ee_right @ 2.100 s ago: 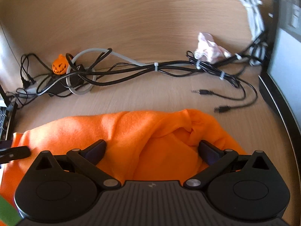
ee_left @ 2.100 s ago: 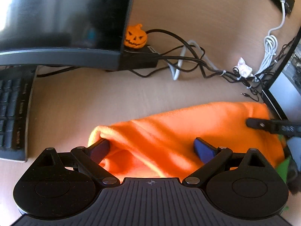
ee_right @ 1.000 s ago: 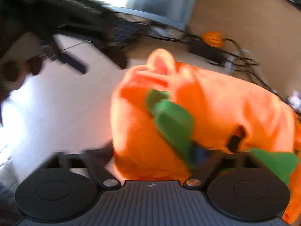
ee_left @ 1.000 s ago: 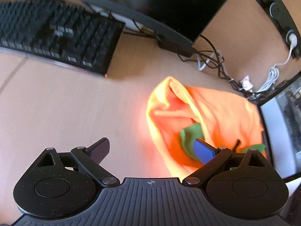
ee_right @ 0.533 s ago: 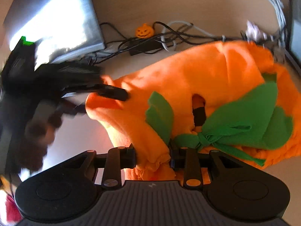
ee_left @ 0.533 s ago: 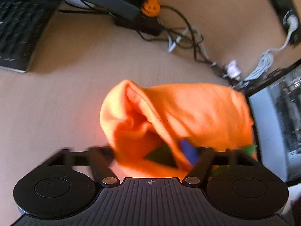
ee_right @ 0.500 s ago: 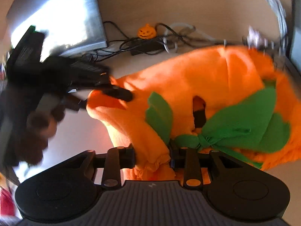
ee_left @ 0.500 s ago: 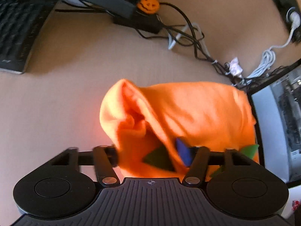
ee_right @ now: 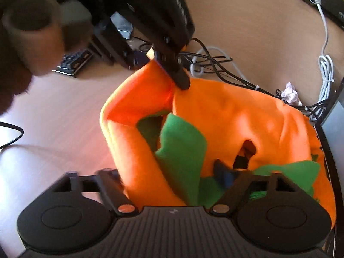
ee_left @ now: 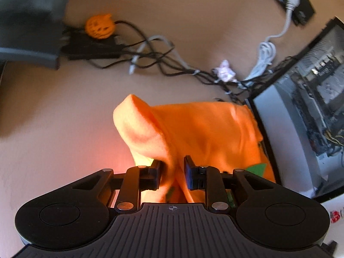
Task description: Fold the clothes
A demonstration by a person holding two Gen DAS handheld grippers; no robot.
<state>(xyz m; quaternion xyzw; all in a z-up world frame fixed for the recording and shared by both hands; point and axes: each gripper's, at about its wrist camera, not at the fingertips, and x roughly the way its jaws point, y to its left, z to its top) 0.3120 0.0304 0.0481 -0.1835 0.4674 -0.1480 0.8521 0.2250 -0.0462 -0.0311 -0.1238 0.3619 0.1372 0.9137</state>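
Between the fingers of the left gripper [ee_left: 173, 173], in the left wrist view, a fold of the orange garment [ee_left: 206, 129] is pinched, the two pads drawn close with only cloth between them. Ahead of the fingers the garment is spread over the wooden desk [ee_left: 64, 124], its raised edge up and to the left of the grip. Farther ahead, a small pumpkin figure [ee_left: 99, 26] is seen among a tangle of cables [ee_left: 154, 58], and a computer case [ee_left: 305, 116] stands to the right. In the right wrist view, the right gripper [ee_right: 169, 180] is seen with its fingers spread wide, and the orange garment [ee_right: 225, 116] with its green leaf trim [ee_right: 180, 150] is bunched between and over them; whether cloth is actually held there cannot be told. Ahead and above, the left gripper [ee_right: 174, 68] is seen gripping the garment's upper edge, lifted off the desk [ee_right: 64, 116]. A keyboard [ee_right: 73, 61] lies far ahead to the left.
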